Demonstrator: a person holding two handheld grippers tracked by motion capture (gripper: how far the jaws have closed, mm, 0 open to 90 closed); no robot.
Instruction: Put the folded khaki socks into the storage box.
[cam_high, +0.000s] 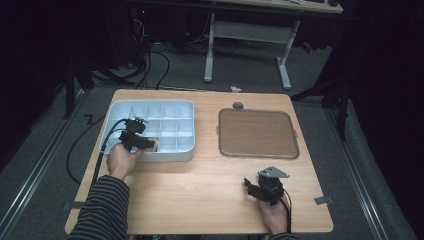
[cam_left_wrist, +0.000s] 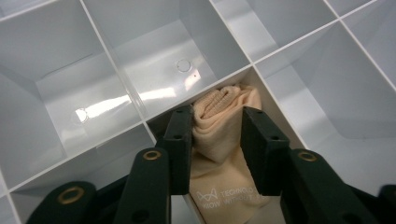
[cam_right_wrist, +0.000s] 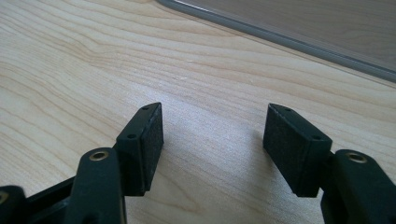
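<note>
Left gripper (cam_high: 150, 143) sits over the near edge of the white divided organiser box (cam_high: 186, 107), at the far left of the wooden table (cam_high: 200, 185). Its jaws reach down into a compartment in the box's near row. In the left gripper view a folded peach-coloured cloth (cam_left_wrist: 219, 121) stands in that compartment, between the two black pads (cam_left_wrist: 181, 140). The cloth bears white printed lettering near its lower end. The jaws stand part-way apart; the cloth bulges between them, close against the left pad, a thin gap at the right pad. Whether the pads press on it I cannot tell for certain; it looks loose. Neighbouring compartments in the left gripper view are bare white plastic.

Right gripper (cam_high: 252, 187) rests low over the near right of the table, held in the person's right hand (cam_high: 272, 212). Its jaws are wide apart with nothing between them, bare wood grain beneath. A brown tray (cam_high: 257, 132) lies far right, well apart from the box.
</note>
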